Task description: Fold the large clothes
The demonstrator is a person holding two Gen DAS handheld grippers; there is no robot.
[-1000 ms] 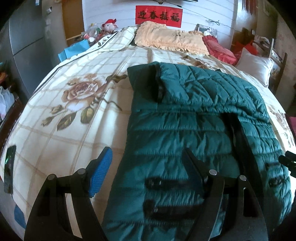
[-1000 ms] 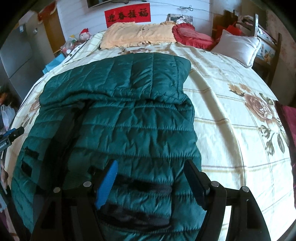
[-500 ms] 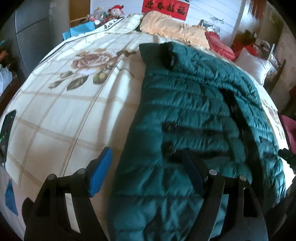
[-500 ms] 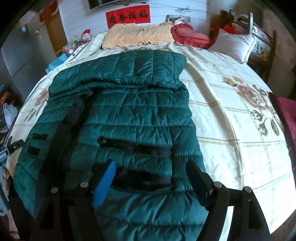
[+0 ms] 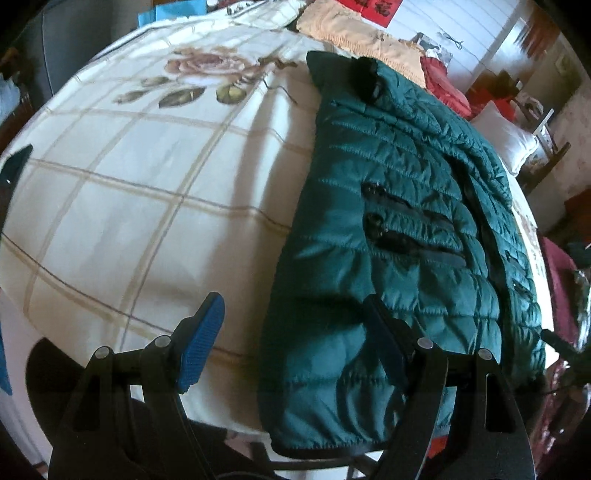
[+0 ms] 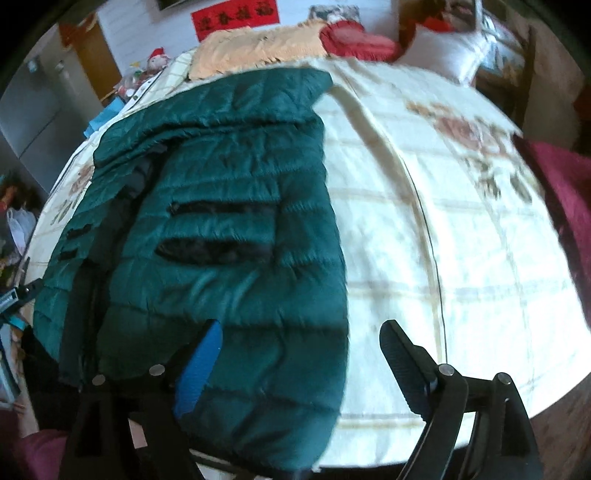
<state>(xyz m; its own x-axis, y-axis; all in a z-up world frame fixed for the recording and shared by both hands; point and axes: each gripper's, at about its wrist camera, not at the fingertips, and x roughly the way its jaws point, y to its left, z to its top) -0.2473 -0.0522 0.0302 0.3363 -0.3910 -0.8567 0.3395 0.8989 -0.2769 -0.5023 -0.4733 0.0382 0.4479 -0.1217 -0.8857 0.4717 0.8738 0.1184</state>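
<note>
A dark green quilted jacket (image 5: 399, 236) lies spread lengthwise on the bed (image 5: 155, 192), its hem hanging just over the near edge and its far end reaching toward the pillows. From your right wrist view the same jacket (image 6: 229, 229) fills the left half of the bed, black zippered pockets (image 6: 218, 251) facing up and a dark strip running down its length near its left side.

Your left hand-held gripper (image 5: 295, 339) stands spread wide over the jacket's left hem corner, the blue-padded finger (image 5: 201, 341) over bare sheet and the other finger over green fabric; it grips nothing. Your right hand-held gripper (image 6: 299, 358) is likewise wide apart at the right hem corner, its blue pad (image 6: 199, 373) above the jacket and its black finger (image 6: 402, 365) above the sheet, nothing between them.

The cream bedsheet (image 6: 424, 240) carries a tan grid and printed roses (image 5: 207, 64). At the head of the bed sit a peach blanket (image 6: 258, 48), a red cushion (image 6: 354, 38) and a white pillow (image 5: 506, 142). A red banner (image 6: 234, 18) hangs on the white wall behind.
</note>
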